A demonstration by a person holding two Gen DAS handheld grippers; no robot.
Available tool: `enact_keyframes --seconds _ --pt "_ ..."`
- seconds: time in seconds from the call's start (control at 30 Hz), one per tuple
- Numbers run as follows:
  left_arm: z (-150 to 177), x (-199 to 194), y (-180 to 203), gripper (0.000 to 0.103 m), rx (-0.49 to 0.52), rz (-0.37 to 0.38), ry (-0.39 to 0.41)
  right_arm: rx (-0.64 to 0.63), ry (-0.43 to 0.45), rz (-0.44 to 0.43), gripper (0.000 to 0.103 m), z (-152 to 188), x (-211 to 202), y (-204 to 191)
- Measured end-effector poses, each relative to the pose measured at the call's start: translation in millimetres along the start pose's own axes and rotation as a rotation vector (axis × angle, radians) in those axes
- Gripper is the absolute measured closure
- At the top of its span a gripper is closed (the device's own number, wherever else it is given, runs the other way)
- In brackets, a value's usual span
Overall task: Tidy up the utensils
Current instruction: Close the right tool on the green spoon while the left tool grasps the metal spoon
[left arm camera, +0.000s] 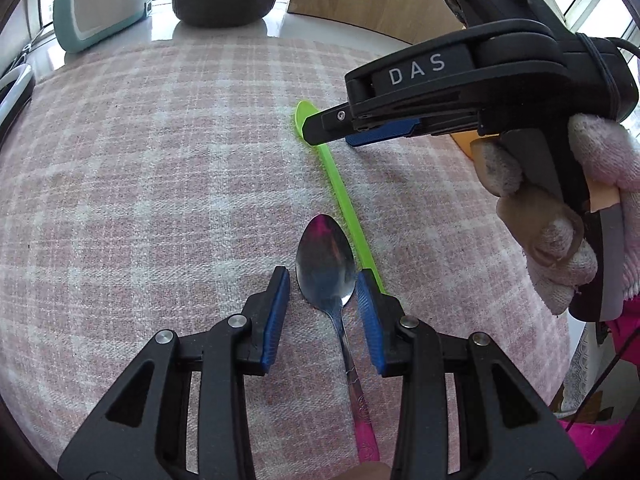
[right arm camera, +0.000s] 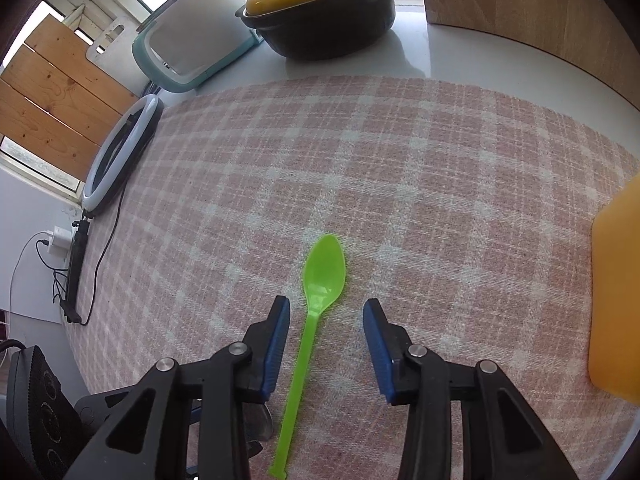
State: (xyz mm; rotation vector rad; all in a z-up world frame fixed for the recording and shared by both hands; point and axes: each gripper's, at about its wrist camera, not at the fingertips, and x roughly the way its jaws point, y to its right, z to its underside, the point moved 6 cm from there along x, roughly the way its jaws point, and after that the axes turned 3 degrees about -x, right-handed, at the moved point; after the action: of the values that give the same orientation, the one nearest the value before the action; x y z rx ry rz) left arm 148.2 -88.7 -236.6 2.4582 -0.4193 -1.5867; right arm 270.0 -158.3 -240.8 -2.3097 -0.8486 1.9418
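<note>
On a pink checked worktop [right arm camera: 440,152], left gripper [left arm camera: 323,286] fingers straddle a metal spoon [left arm camera: 326,264], right gripper [right arm camera: 326,312] fingers a green spoon [right arm camera: 320,280], gaps either side.

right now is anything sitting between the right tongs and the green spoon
Nothing visible does. The green spoon lies flat on the checked cloth, its neck already between the open right tongs, pads clear of it on both sides. The metal spoon lies alongside, between the left tongs.
</note>
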Motion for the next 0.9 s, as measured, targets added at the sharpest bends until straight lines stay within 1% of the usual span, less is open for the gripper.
enact_keyframes --seconds 0.1,0.2,0.3,0.4,0.47,0.5,0.6,0.63,0.67,0.7,0.73,0.77,0.83,0.9 --pt "-3 3 3 0.068 0.023 -0.021 0.022 -0.001 0.000 0.008 0.064 -3 3 -1" --pt "-1 4 4 0.095 0.057 -0.076 0.043 -0.020 -0.006 0.018 0.064 -5 5 -5" --pt "0 1 -3 0.100 0.021 -0.063 0.048 -0.047 -0.016 0.036 0.064 -5 8 -10" --pt "3 -2 -10 0.102 0.003 -0.065 0.051 -0.067 -0.028 0.065 0.066 -4 9 -12" --pt "4 -4 -14 0.103 -0.005 -0.064 0.052 -0.089 -0.036 0.099 0.074 -4 10 -12" --pt "4 -4 -15 0.103 -0.010 -0.062 0.052 -0.103 -0.040 0.116 0.076 -4 10 -13" --pt "5 -5 -16 0.103 -0.024 -0.032 0.043 -0.135 -0.056 0.146 0.080 -4 12 -15" --pt "6 -6 -15 0.103 -0.029 -0.014 0.037 -0.144 -0.059 0.159 0.084 -3 12 -16" --pt "6 -5 -14 0.103 -0.034 -0.006 0.030 -0.149 -0.059 0.162 0.085 -3 12 -16" --pt "7 -5 -14 0.100 -0.041 -0.004 0.022 -0.150 -0.058 0.161 0.085 -3 12 -15" --pt "7 -5 -13 0.093 -0.044 0.006 0.017 -0.149 -0.060 0.161 0.086 -2 12 -14" --pt "6 -5 -11 0.088 -0.042 0.019 0.015 -0.147 -0.061 0.162 0.091 -2 10 -10" --pt "4 -5 -7 0.066 -0.038 0.035 0.015 -0.142 -0.062 0.164 0.094 1 8 -4" --pt "1 -3 -2 0.063 -0.015 0.027 0.015 -0.139 -0.061 0.167 0.096 5 3 4"
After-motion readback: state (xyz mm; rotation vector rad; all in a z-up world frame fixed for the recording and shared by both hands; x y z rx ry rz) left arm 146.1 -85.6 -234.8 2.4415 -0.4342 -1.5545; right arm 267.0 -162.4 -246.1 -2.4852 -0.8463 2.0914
